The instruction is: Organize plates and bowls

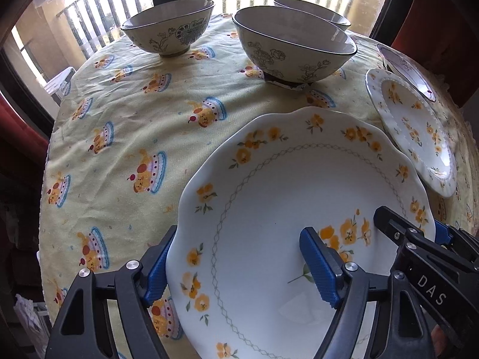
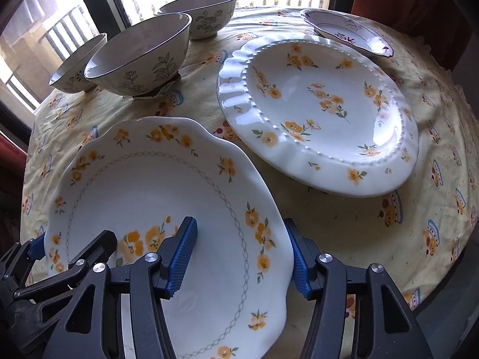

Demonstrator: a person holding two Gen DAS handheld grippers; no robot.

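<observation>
A white scalloped plate with orange flowers (image 1: 278, 197) (image 2: 155, 185) lies at the near edge of the table. My left gripper (image 1: 239, 266) straddles its left rim, one finger under and one over it, jaws apart. My right gripper (image 2: 242, 257) straddles its right rim the same way; it shows in the left wrist view (image 1: 410, 236). A second floral plate with a beaded rim (image 2: 317, 113) (image 1: 413, 125) lies to the right. Three grey floral bowls (image 1: 170, 27) (image 1: 293, 51) (image 1: 314, 9) stand at the back.
A small shallow dish with dark markings (image 2: 347, 33) (image 1: 407, 68) sits beyond the beaded plate. A yellow patterned tablecloth (image 1: 134, 113) covers the round table. A window with railings is behind. Red chairs stand at both sides.
</observation>
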